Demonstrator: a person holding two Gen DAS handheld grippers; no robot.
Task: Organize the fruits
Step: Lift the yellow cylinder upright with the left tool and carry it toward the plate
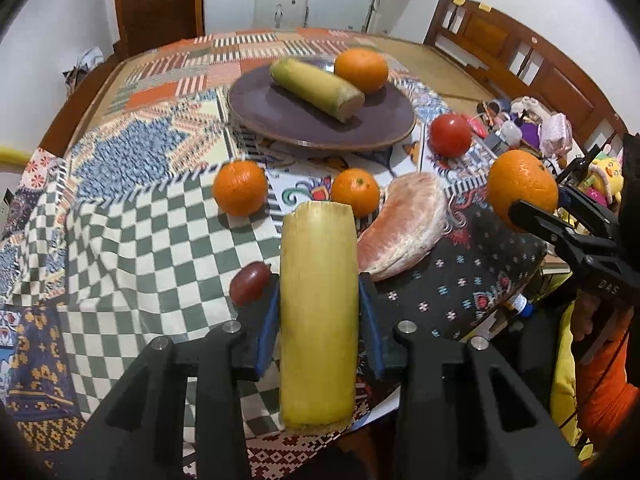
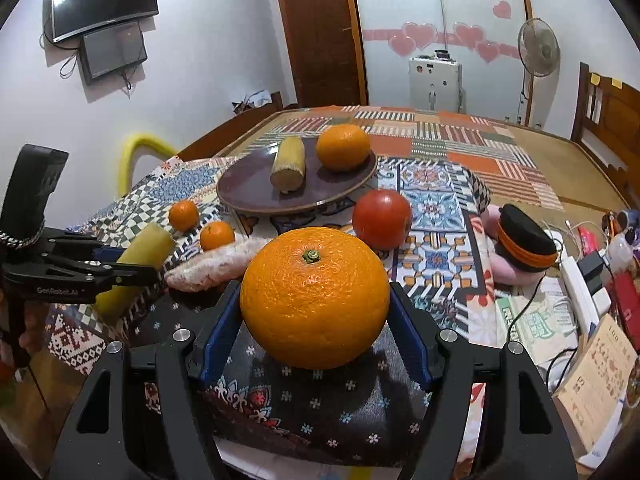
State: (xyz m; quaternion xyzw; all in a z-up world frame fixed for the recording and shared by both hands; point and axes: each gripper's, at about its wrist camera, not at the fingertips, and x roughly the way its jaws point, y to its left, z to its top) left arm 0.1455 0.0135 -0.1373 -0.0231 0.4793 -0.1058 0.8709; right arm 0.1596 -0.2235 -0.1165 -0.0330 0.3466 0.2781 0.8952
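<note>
My left gripper (image 1: 319, 286) is shut on a yellow sugarcane piece (image 1: 319, 320), held above the table's near edge; it also shows in the right wrist view (image 2: 136, 268). My right gripper (image 2: 316, 304) is shut on a large orange (image 2: 315, 298), seen in the left wrist view (image 1: 522, 188) at the right. A dark purple plate (image 1: 280, 120) further back holds another sugarcane piece (image 1: 316, 89) and an orange (image 1: 361, 70). Two small oranges (image 1: 240, 187) (image 1: 355, 192), a peeled pomelo segment (image 1: 404, 228), a red tomato (image 1: 450, 135) and a dark grape (image 1: 250, 278) lie on the patterned cloth.
The table is covered with patchwork cloths (image 1: 132, 208). At its right edge lie a pink plush with a black cap (image 2: 520, 242), cables, bottles and toys (image 1: 532, 128). A wooden bench (image 1: 520, 52) stands at the right, a fan (image 2: 538, 46) and white appliance (image 2: 434, 84) behind.
</note>
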